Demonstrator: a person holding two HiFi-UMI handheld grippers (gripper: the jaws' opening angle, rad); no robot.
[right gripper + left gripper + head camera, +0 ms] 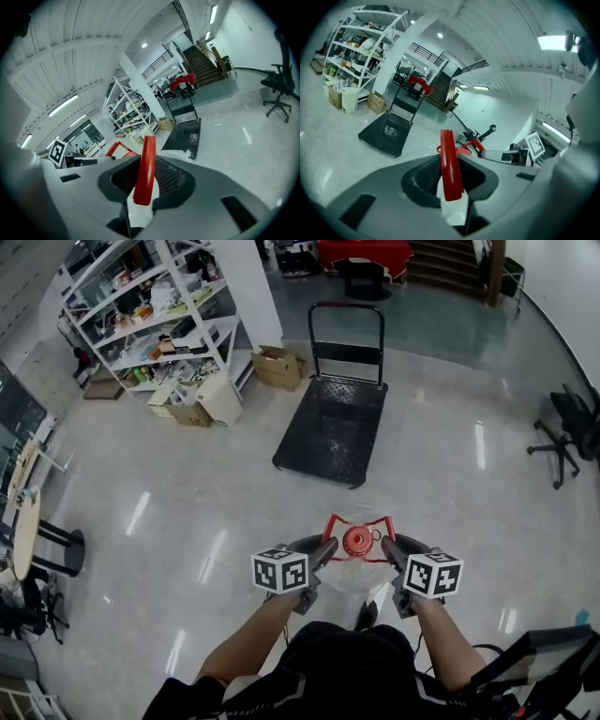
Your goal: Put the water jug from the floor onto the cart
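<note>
Item: water jug (pixel 356 542), cart (pixel 333 427) ahead. I have left gripper (pixel 326 549) and right gripper (pixel 388 549) each clamped narrowly on its red handle (pixel 336 521).

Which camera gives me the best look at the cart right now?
The head view: the whole cart, flat black deck and upright handle, lies ahead, unobstructed. The left gripper view shows the cart small and off to the left. The right gripper view shows the cart with its near edge hidden.
</note>
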